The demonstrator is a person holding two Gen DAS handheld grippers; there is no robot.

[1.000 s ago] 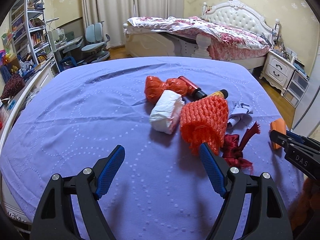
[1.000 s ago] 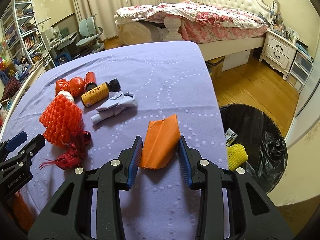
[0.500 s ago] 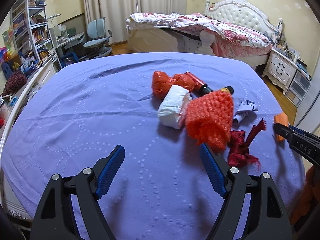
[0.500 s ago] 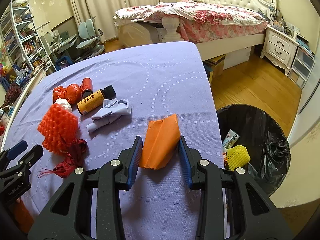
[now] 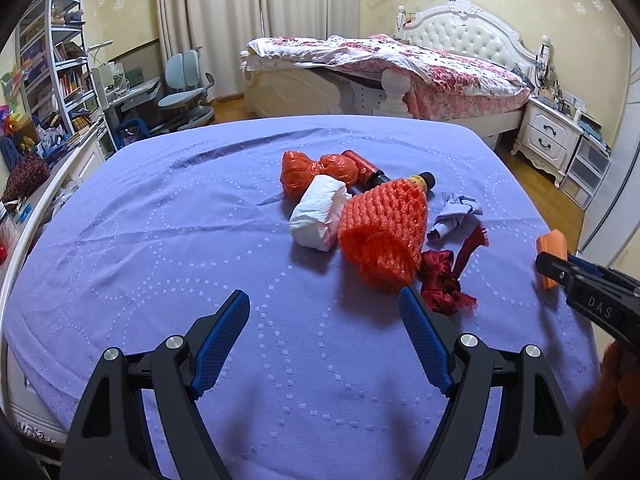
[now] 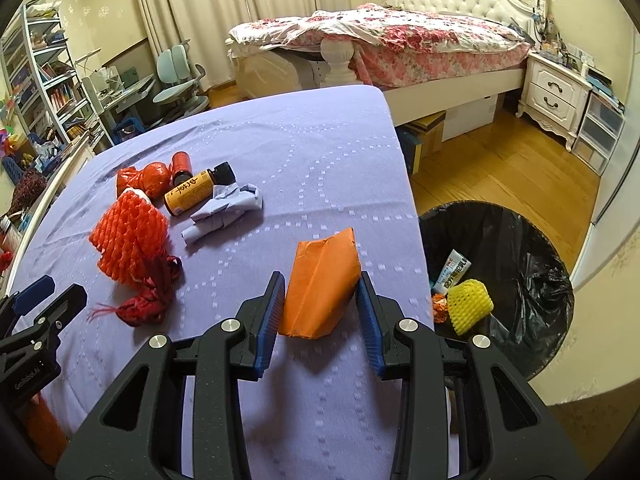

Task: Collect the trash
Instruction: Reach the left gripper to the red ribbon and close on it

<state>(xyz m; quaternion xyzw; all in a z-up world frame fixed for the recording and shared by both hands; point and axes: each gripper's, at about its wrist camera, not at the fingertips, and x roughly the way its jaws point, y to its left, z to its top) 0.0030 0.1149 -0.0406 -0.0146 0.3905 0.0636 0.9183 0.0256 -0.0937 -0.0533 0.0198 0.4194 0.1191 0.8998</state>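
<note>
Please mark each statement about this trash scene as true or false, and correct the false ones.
1. The right claw is closed on the orange packet. True.
2. The left claw holds the orange foam net. False: it is open and empty, and the net lies on the purple cloth.
3. The bin with the black bag is empty. False: a yellow foam net and a wrapper lie inside.
4. The yellow bottle lies on its side. True.
5. The dark red ribbon is in the bin. False: it lies on the cloth beside the orange net.
</note>
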